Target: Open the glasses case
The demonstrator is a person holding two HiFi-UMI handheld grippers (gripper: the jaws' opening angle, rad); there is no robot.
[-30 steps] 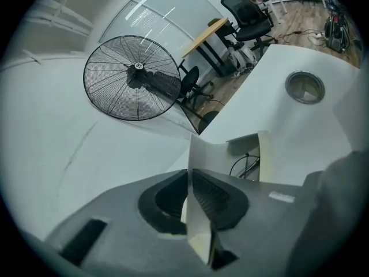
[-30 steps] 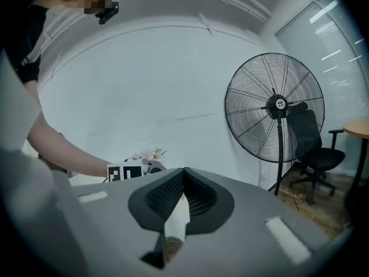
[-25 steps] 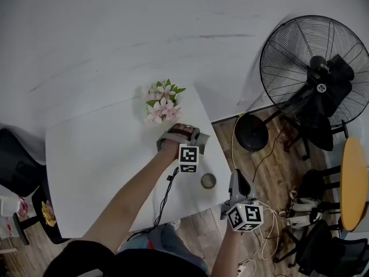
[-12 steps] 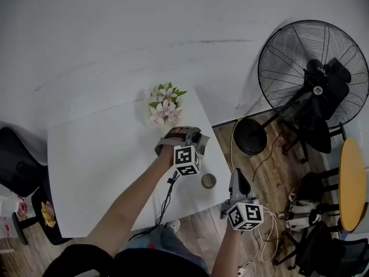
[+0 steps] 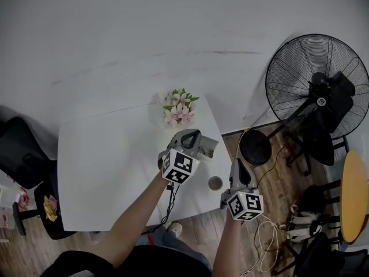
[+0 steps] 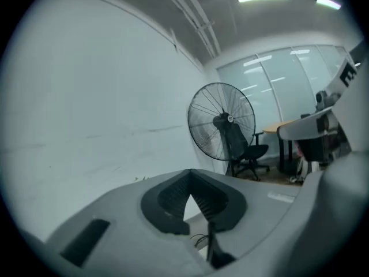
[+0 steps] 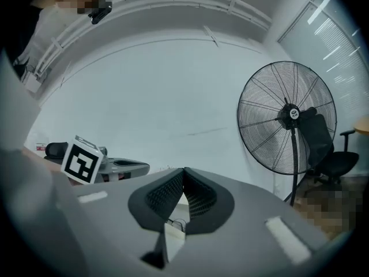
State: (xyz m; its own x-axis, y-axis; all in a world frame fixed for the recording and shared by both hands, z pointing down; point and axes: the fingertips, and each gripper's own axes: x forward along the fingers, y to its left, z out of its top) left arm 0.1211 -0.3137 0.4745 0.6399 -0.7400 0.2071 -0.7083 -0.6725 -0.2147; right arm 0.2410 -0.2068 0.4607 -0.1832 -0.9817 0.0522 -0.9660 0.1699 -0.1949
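1. Since a second ago the left gripper point(image 5: 192, 138) has lifted off the counter point(image 5: 109, 166) and tipped, its marker cube now larger and askew. The right gripper point(image 5: 237, 167) has edged nearer the counter's right edge.
2. Counter: white, smooth, matt, with a rounded corner.
3. Fan point(image 5: 316, 88): black wire cage on a round floor base, standing well apart from the counter.
4. Left gripper: grey moulded plastic with ribbed dark pads. Jaws closed tip to tip, nothing between them. Held level and aimed at the wall.
5. Right gripper: same build. Jaws likewise pressed together and empty. It is off the counter's edge, pointing in.
6. Flowers point(image 5: 180, 107): pink and white with green leaves, at the counter's far edge.
7. Small round object point(image 5: 215, 182): dull, squat, near the counter's right edge between the two grippers.
8. Glasses case: not plainly shown in any view, so its position cannot be told.
9. Handling, as a judgement: part both jaws first. Pin the base with one gripper, then lift the lid at the seam opposite the hinge, slowly, since a smooth shell could slip.
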